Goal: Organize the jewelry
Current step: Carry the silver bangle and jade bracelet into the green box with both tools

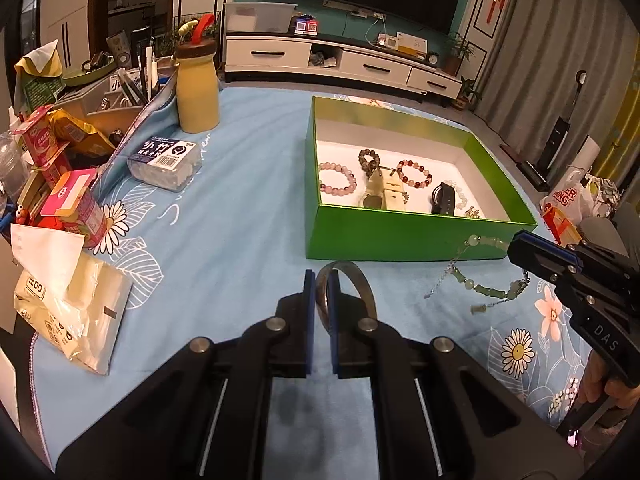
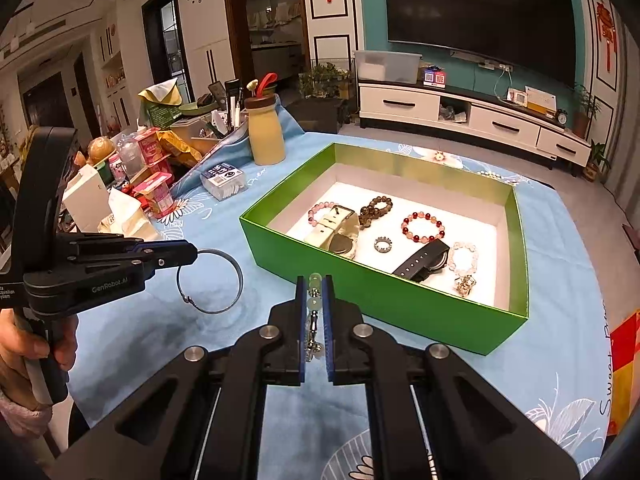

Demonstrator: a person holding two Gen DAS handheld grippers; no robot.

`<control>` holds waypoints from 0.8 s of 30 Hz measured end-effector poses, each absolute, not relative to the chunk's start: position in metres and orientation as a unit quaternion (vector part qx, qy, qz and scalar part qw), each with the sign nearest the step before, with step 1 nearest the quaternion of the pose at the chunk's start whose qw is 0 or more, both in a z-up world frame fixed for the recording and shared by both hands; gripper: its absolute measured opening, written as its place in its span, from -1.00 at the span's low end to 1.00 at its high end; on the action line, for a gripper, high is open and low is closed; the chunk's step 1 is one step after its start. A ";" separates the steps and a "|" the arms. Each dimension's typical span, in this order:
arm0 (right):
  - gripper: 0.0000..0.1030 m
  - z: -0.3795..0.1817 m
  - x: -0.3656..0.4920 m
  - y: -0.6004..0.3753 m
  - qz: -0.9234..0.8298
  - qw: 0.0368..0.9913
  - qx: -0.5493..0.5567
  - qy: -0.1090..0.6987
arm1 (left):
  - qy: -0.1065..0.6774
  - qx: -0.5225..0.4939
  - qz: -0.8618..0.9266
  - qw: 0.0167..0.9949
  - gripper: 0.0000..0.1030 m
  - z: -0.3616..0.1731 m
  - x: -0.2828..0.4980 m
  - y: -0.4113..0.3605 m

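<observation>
Left claw [image 1: 321, 280] clamped on a metal bangle [image 1: 352, 280], right claw [image 2: 315, 284] clamped on a green bead bracelet [image 2: 315, 300], both just before the green box [image 2: 360, 280], above the blue surface [image 1: 240, 200].

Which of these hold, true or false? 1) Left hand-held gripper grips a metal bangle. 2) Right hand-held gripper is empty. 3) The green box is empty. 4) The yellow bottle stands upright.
1) True: the left hand-held gripper is shut on the metal bangle.
2) False: the right hand-held gripper is shut on a green bead bracelet.
3) False: the green box holds bracelets and watches.
4) True: the yellow bottle stands upright.
</observation>
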State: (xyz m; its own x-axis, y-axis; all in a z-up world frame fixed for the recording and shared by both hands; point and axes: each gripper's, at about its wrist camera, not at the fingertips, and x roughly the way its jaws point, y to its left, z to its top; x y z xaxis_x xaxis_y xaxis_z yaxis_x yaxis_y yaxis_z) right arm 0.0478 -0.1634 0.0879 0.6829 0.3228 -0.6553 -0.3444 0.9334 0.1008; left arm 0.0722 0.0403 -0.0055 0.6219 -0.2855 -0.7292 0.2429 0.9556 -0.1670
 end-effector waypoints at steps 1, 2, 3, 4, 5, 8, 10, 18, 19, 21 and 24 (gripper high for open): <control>-0.86 0.088 0.048 -0.164 0.183 0.917 -0.015 0.353 | 0.410 -0.026 -0.147 0.900 -0.89 -0.005 0.072 0.040; -0.86 0.089 0.047 -0.164 0.183 0.918 -0.015 0.352 | 0.409 -0.026 -0.146 0.900 -0.89 -0.005 0.072 0.040; -0.86 0.091 0.047 -0.164 0.183 0.919 -0.014 0.350 | 0.408 -0.025 -0.146 0.901 -0.89 -0.003 0.072 0.040; -0.86 0.092 0.047 -0.165 0.183 0.920 -0.014 0.347 | 0.407 -0.025 -0.147 0.901 -0.89 -0.001 0.072 0.041; -0.86 0.095 0.046 -0.165 0.182 0.921 -0.014 0.344 | 0.405 -0.025 -0.148 0.902 -0.89 0.001 0.072 0.041; -0.86 0.102 0.044 -0.168 0.180 0.925 -0.013 0.335 | 0.395 -0.021 -0.150 0.906 -0.89 0.011 0.071 0.039; -0.86 0.107 0.043 -0.170 0.179 0.927 -0.014 0.329 | 0.389 -0.018 -0.152 0.908 -0.89 0.018 0.072 0.038; -0.86 0.130 0.045 -0.176 0.172 0.939 -0.021 0.298 | 0.366 -0.007 -0.159 0.917 -0.89 0.043 0.076 0.028; -0.86 0.133 0.046 -0.177 0.170 0.940 -0.021 0.295 | 0.364 -0.008 -0.161 0.918 -0.89 0.046 0.078 0.028; -0.86 0.137 0.049 -0.180 0.165 0.943 -0.022 0.289 | 0.358 -0.008 -0.162 0.920 -0.89 0.053 0.082 0.025; -0.86 0.143 0.055 -0.186 0.159 0.946 -0.019 0.283 | 0.349 -0.005 -0.164 0.923 -0.89 0.062 0.089 0.021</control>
State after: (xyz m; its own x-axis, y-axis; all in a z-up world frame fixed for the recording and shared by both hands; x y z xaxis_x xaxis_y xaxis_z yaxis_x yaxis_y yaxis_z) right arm 0.0549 -0.1860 0.1432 0.7890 0.2909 -0.5412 -0.3120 0.9485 0.0551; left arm 0.0888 0.0213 0.0617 0.7026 -0.3063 -0.6423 0.2991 0.9461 -0.1240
